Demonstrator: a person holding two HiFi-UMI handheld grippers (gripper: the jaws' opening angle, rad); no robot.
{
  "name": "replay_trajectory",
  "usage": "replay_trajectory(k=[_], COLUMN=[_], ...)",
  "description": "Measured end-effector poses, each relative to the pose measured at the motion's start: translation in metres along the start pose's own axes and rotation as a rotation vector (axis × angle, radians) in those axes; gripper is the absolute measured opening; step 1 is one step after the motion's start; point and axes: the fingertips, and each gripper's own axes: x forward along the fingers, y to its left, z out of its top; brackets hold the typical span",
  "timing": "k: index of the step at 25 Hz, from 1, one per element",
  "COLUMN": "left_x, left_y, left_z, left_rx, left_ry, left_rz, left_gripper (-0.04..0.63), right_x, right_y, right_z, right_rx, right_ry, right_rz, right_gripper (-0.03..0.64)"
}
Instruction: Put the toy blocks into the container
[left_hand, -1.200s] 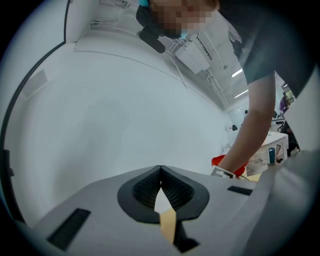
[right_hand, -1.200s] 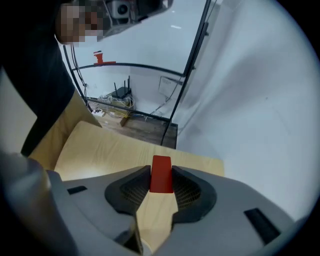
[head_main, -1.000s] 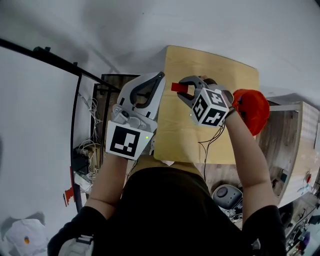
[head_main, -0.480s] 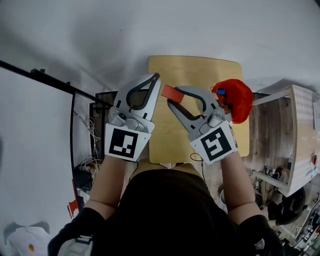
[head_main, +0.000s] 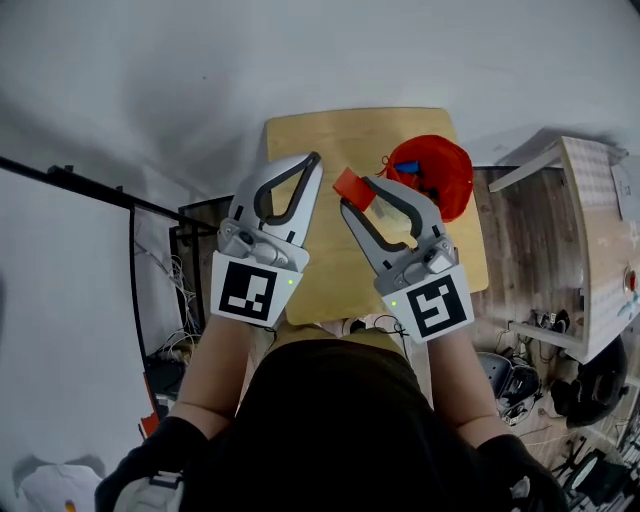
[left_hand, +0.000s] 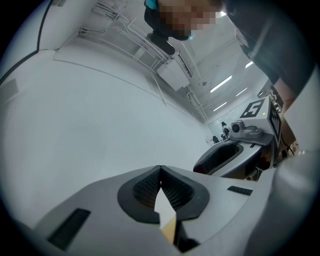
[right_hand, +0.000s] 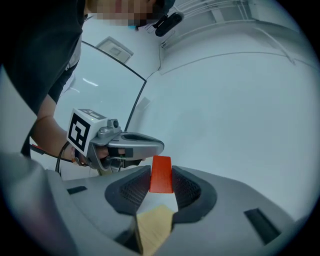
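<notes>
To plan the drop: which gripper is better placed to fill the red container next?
Right: the right gripper clamps a red block nearer the red container; the left gripper is shut, empty and farther off.

The toy block (head_main: 351, 187) sits between the jaws of the right claw (head_main: 359, 195), the left claw (head_main: 312, 166) is just to that claw's left, the container (head_main: 441, 176) lies on the table (head_main: 325, 138) just right of and beyond the right claw's tips, and the table spreads below both claws.
</notes>
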Motion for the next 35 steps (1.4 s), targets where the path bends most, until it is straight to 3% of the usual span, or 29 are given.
replay_trajectory(k=[8,16,25,35], left_x=[0.052,0.089,0.107,0.111], left_y=[-0.064,-0.111,-0.116,-0.106], left_z=[0.018,0.029,0.015,-0.011], left_rx=[-0.012,-0.026,-0.064,-0.078], left_ry=[-0.061,-0.077,-0.044,0.012], left_rz=[-0.146,-0.220,-0.203,-0.165], left_gripper=[0.011,0.011,0.011,0.011], right_x=[-0.059,-0.114,-0.107,-0.076], right_y=[-0.047,-0.086,-0.106,-0.118], right_z=[-0.025,-0.047,-0.075,-0.150], right_rx=[0.026,0.088,0.114,0.168], right_ry=[0.053,0.076,0.118,0.294], right_rz=[-0.163,-0.271,-0.263,-0.240], right_gripper=[0.148,0.148,0.149,0.152])
